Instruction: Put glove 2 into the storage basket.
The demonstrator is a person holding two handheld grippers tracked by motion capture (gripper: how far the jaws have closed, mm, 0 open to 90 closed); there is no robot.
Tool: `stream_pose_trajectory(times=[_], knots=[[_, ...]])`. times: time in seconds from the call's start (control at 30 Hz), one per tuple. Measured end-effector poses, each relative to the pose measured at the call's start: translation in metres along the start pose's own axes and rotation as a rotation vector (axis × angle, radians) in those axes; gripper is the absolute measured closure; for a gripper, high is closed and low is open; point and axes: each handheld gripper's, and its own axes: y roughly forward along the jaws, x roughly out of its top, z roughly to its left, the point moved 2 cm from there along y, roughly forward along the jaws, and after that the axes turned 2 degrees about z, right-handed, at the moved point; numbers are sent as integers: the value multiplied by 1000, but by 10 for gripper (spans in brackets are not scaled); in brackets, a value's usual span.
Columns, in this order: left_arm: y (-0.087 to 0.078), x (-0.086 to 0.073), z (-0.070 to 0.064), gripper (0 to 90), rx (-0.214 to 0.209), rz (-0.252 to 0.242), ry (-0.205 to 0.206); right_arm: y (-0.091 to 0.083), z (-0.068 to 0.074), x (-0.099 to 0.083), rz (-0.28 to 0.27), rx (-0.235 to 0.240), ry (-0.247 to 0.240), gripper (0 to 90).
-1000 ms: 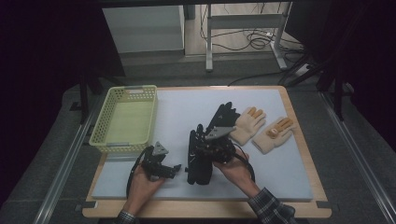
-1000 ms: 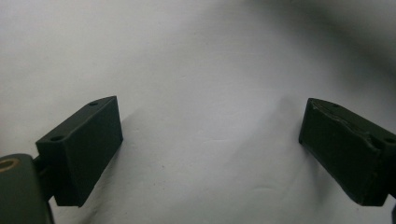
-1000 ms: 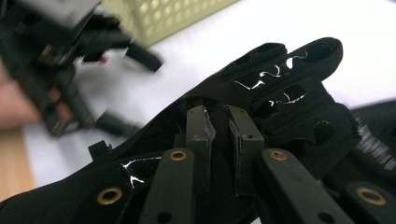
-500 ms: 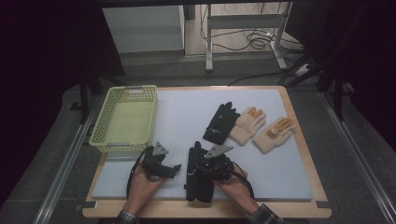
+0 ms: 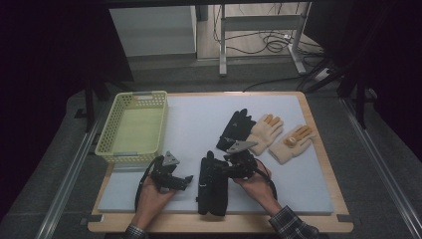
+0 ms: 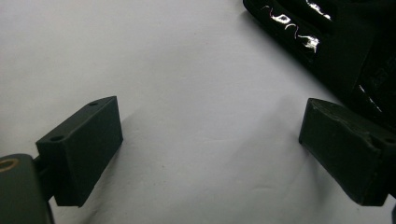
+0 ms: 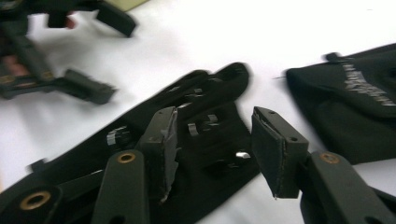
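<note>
At the desk's (image 5: pixel 149 196) left front corner, the left claw (image 5: pixel 185 179) is hovering spread wide over bare surface, with the yellow basket (image 5: pixel 133 127) waiting beyond it. Just right of that, the right claw (image 7: pixel 212 154) is hanging spread over a black glove (image 5: pixel 213 185) lying flat near the front edge, seemingly not gripping. Next, it should be pinching that glove for lifting toward the basket.

Open mat (image 5: pixel 194 124) between basket (image 5: pixel 133 127) and gloves (image 5: pixel 268 132) — black glove (image 5: pixel 212 184) blocks gap between grippers.
</note>
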Motion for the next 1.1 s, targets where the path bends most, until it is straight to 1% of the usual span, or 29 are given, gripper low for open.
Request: stream_pose_trajectory(times=[0.1,0.23,0.3,0.33,0.37,0.4,0.43,0.47,0.5,0.53,0.57,0.63,0.73,0.83,0.9,0.93,0.97,1.0,1.07,1.1], knots=[[0,0,0,61,1,1,4,1,-15,2,-5,-24,17,489],[0,0,0,61,0,1,1,3,-37,6,-10,-56,58,479],[0,0,0,61,0,1,1,5,-48,9,-6,-80,67,476],[0,0,0,61,0,0,-1,7,-59,13,0,-105,74,478],[0,0,0,61,0,0,0,7,-59,13,0,-105,74,478],[0,0,0,61,0,1,0,8,-65,15,1,-116,79,482],[0,0,0,61,-1,1,0,11,-78,20,11,-135,83,517],[0,0,0,61,-1,1,0,11,-78,20,11,-135,83,517],[0,0,0,61,-1,2,1,12,-83,21,13,-143,83,541],[0,0,0,61,-1,0,-2,14,-89,23,11,-157,85,567],[0,0,0,61,0,0,-2,16,-96,25,8,-162,95,591],[0,0,0,61,-1,-1,-2,20,-106,29,10,-174,110,596],[0,0,0,61,-1,-1,-3,28,-116,34,24,-204,96,571],[0,0,0,61,-1,2,0,39,-125,38,41,-219,97,485],[0,0,0,61,-1,2,0,48,-129,39,52,-226,84,438],[0,0,0,61,-1,2,0,56,-132,37,82,-245,63,432],[0,0,0,61,-1,2,0,56,-132,37,82,-245,63,432],[0,0,0,60,-1,2,0,60,-134,35,98,-260,56,434],[0,0,0,61,-1,-3,-5,61,-138,33,81,-244,90,485],[0,0,0,61,-1,-1,-3,62,-139,33,79,-240,93,511]])
